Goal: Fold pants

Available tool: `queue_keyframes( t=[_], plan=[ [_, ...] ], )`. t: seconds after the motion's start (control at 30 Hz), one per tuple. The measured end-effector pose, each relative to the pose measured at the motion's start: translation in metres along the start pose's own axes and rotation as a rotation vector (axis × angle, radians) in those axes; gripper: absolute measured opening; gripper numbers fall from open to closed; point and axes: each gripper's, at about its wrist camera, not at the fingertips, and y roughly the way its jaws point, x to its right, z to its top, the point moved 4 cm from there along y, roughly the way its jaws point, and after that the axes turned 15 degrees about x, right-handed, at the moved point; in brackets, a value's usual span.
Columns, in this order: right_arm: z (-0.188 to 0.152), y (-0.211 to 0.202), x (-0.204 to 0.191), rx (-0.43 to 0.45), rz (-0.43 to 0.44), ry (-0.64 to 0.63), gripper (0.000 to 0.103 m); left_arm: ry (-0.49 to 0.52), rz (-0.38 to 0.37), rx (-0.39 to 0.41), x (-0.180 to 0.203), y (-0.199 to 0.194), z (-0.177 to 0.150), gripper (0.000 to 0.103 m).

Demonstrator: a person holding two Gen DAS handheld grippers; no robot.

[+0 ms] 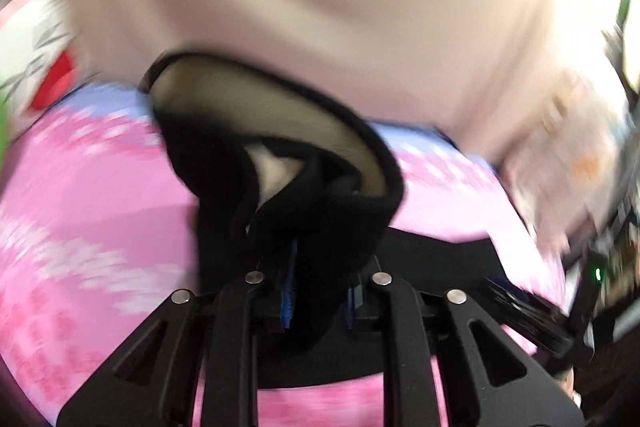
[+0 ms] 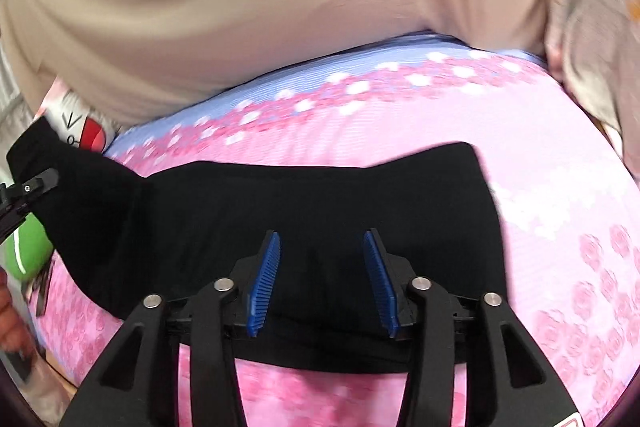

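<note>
Soft, limp black pants (image 1: 280,187) are being pinched at frame centre by the left gripper (image 1: 320,301); the right gripper (image 2: 324,283) is being held spread over them.

The left gripper (image 1: 316,291), low in the middle of its picture, pinches black cloth. The right gripper (image 2: 322,279), bottom middle, has its blue pads (image 2: 264,283) apart, holding nothing.

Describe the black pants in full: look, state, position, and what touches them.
The black pants are plain, soft, matte fabric, spread flat across the pink floral bedsheet. One end is lifted and bunched, pinched in the left gripper, showing a tan inner lining in the left wrist view. The right gripper hangs open over the middle, its blue fingers apart.
</note>
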Motion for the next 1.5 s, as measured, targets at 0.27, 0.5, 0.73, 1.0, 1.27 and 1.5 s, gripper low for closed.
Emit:
queue_keyframes(
  t=[0.27,0.5,0.73,1.0,1.27,1.5],
  plan=[
    [-0.017,-0.005,0.055,-0.057,0.013,0.093,0.05,0.133,-0.094,-0.241,0.086,0.05,-0.091,0.063],
    [0.002,0.005,0.017,-0.046,0.244,0.148,0.07,0.078,-0.026,-0.065,0.038,-0.019,-0.039,0.092],
    [-0.027,0.073,-0.058,-0.244,0.339,0.063,0.076,0.021,0.218,-0.065,-0.051,-0.033,-0.037,0.092],
    [0.022,0.019,-0.104,-0.062,0.363,-0.111,0.017,-0.091,0.304,-0.071,-0.113,-0.042,-0.04,0.092],
    [0.014,-0.009,0.042,-0.064,-0.004,-0.038,0.023,-0.072,0.212,-0.123,-0.081,-0.02,-0.057,0.092],
    [0.001,-0.008,0.082,-0.035,-0.013,0.089,0.034,-0.116,0.07,-0.203,-0.034,0.013,-0.068,0.094]
  ],
)
